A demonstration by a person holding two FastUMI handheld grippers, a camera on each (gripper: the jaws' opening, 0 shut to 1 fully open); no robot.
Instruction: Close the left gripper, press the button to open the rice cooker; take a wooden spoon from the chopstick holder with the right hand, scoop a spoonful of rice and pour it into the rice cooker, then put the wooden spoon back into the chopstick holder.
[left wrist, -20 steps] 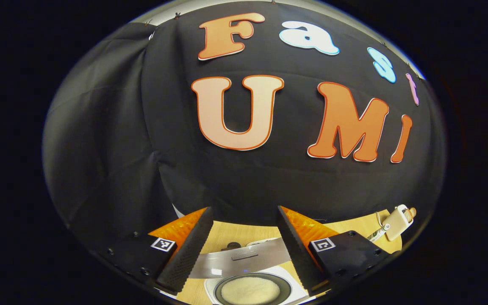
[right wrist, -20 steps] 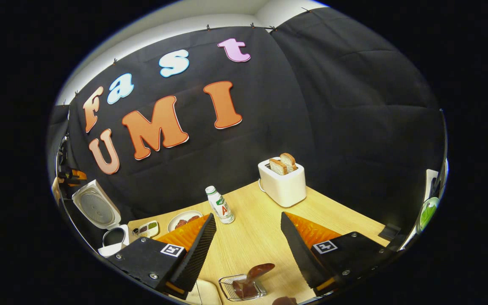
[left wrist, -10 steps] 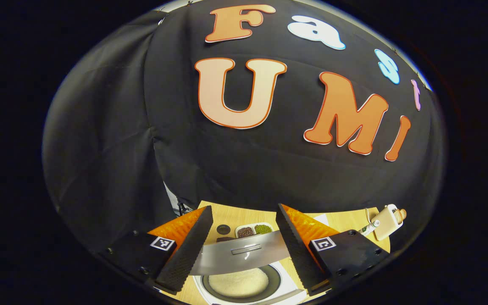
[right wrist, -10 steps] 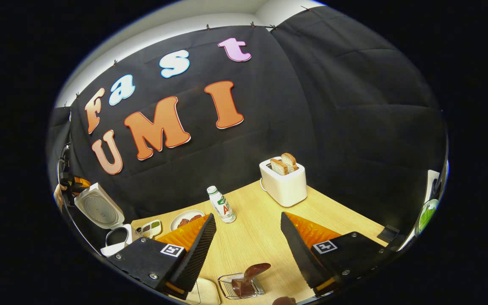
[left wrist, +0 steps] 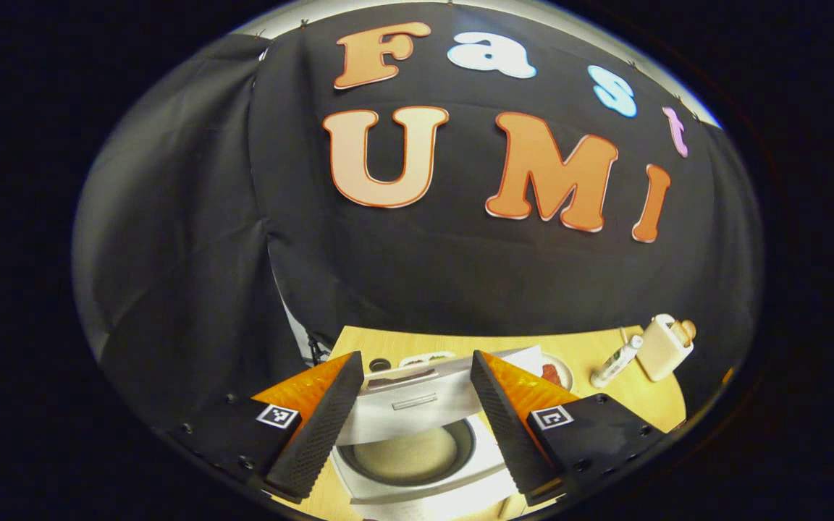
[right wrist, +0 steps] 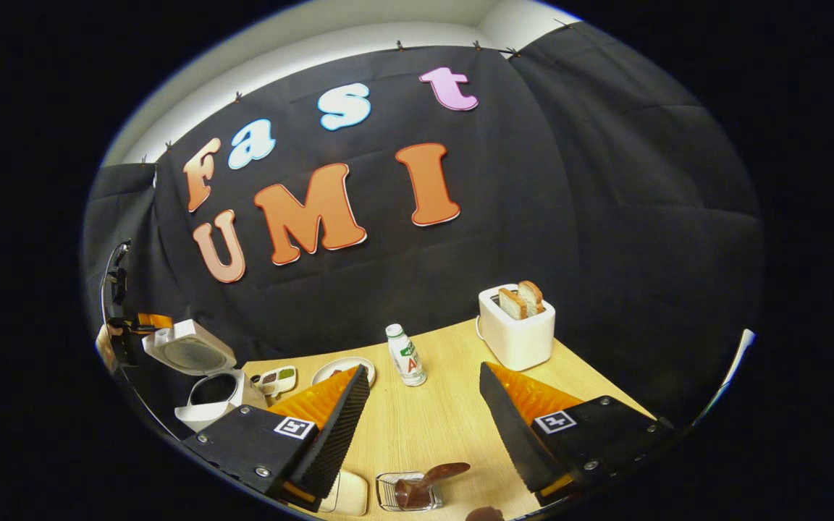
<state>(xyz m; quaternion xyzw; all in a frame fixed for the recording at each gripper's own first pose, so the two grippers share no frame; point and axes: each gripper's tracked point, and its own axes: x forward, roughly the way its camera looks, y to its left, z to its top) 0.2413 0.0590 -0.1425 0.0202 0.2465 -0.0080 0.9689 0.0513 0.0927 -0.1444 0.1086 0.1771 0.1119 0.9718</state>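
Note:
The white rice cooker (left wrist: 417,470) sits right under my left gripper (left wrist: 415,358), which is open. Its lid (left wrist: 410,398) hangs half lowered between the two fingers, above the inner pot (left wrist: 406,456) with pale rice in it. In the right gripper view the same cooker (right wrist: 211,394) stands at the far left with its lid (right wrist: 189,351) tilted over, and the left gripper (right wrist: 143,327) is just behind the lid. My right gripper (right wrist: 424,369) is open and holds nothing. Below it, a dark wooden spoon (right wrist: 437,474) rests in the wire chopstick holder (right wrist: 397,496).
On the wooden table (right wrist: 446,427) stand a white toaster (right wrist: 517,329) with two bread slices, a small bottle (right wrist: 406,354), a plate (right wrist: 341,369) and a small divided tray (right wrist: 277,378). A white container (right wrist: 348,493) lies beside the holder. Black cloth walls the back.
The cooker lid has swung from upright down toward the pot, with the left gripper following behind it. The right gripper view has shifted slightly; the spoon stays in the holder.

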